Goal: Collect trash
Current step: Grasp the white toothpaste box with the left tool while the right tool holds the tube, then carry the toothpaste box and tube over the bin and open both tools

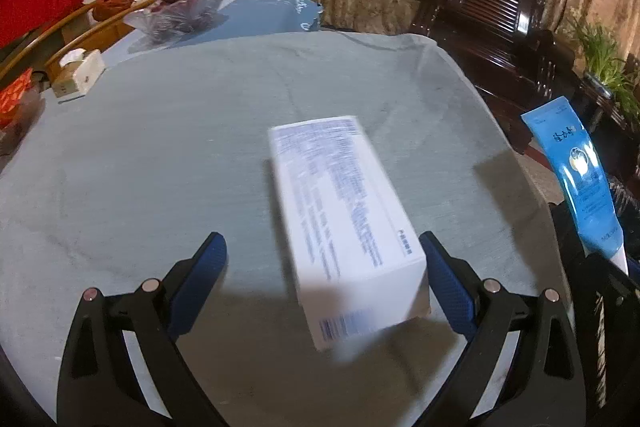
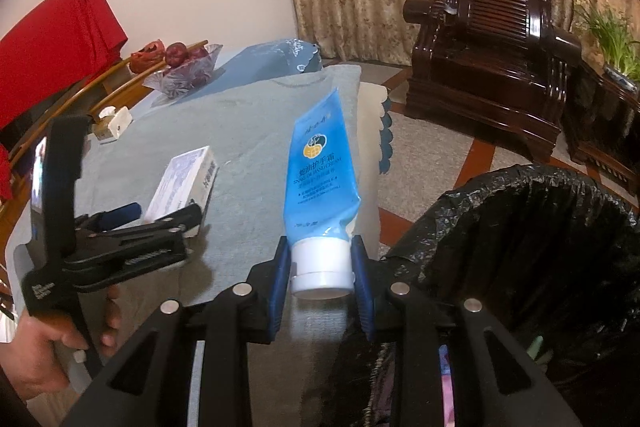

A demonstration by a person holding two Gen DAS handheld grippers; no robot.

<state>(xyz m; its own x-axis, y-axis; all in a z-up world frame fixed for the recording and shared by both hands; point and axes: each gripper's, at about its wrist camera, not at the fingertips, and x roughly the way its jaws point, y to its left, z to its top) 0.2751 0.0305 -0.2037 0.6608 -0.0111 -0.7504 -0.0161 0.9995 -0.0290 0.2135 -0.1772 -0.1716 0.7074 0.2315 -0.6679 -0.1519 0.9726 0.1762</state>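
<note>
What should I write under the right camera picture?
Right gripper holds a blue hand cream tube by its cap, beside the black-lined bin.

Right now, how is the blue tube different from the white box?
The blue tube is soft and squashy-looking; the white box is stiff with flat sides. The tube is up in the air, pinched at its white cap by the right gripper; the box lies on the table between the open left gripper fingers. Both carry printed writing.
</note>
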